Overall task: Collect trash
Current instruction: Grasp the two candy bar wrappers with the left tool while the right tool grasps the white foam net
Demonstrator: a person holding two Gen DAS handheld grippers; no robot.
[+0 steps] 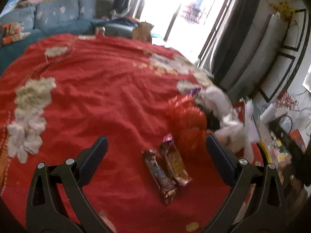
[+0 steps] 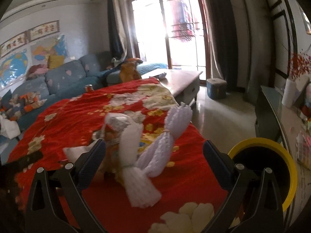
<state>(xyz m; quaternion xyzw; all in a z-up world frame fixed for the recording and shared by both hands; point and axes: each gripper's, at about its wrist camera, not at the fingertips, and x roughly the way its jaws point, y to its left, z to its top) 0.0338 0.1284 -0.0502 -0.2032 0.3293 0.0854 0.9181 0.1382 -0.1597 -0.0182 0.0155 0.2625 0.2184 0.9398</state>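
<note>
Red cloth [image 1: 108, 101], two wrappers [image 1: 167, 170], yellow bin [image 2: 289, 167]

no legible text; wrappers [image 1: 167, 172], wall scrolls [image 2: 29, 36] too blurred.

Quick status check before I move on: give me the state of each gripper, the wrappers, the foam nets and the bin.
left gripper: open, empty, jaws either side of the wrappers.
right gripper: open, empty.
two snack wrappers: lying side by side on the red cloth, uncollected.
white foam nets: lying on the cloth, between the right jaws, not gripped.
yellow-rimmed bin: upright, open top; contents cannot be seen.
</note>
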